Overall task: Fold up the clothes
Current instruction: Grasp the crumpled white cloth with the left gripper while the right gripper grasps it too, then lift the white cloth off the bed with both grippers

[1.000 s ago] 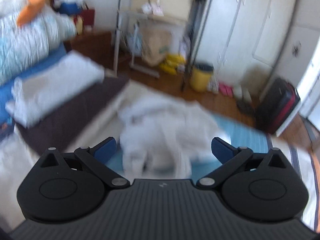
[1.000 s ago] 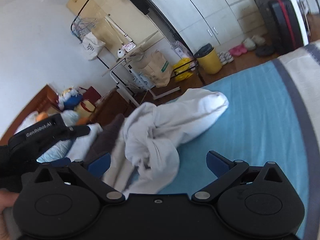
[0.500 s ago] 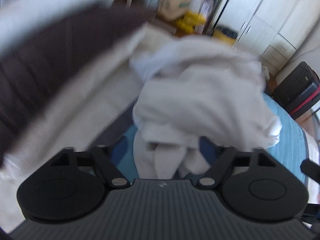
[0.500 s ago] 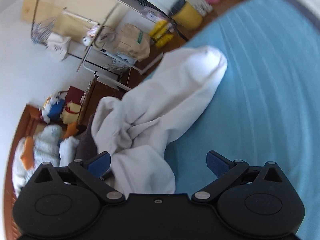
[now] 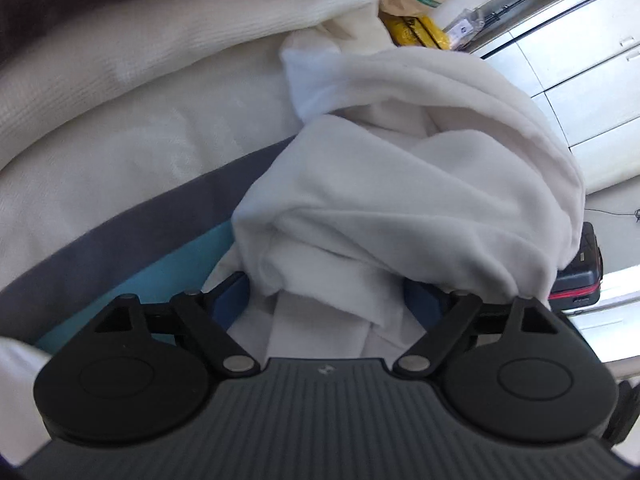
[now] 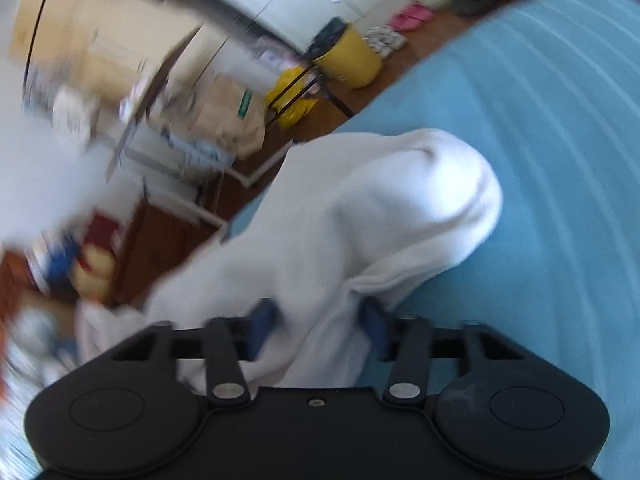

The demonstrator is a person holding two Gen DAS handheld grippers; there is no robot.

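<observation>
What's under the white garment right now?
The white garment lies bunched on the blue bed cover; in the left view its edge also overlaps a grey stripe. Whatever lies beneath the bunched middle is covered.

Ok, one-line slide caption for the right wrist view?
Right gripper closing around bunched white garment on the blue bedsheet.

A bed [image 6: 540, 128] with a blue striped cover carries a crumpled white garment [image 6: 360, 216]; cream bedding [image 5: 140, 120] lies at its far left.
</observation>
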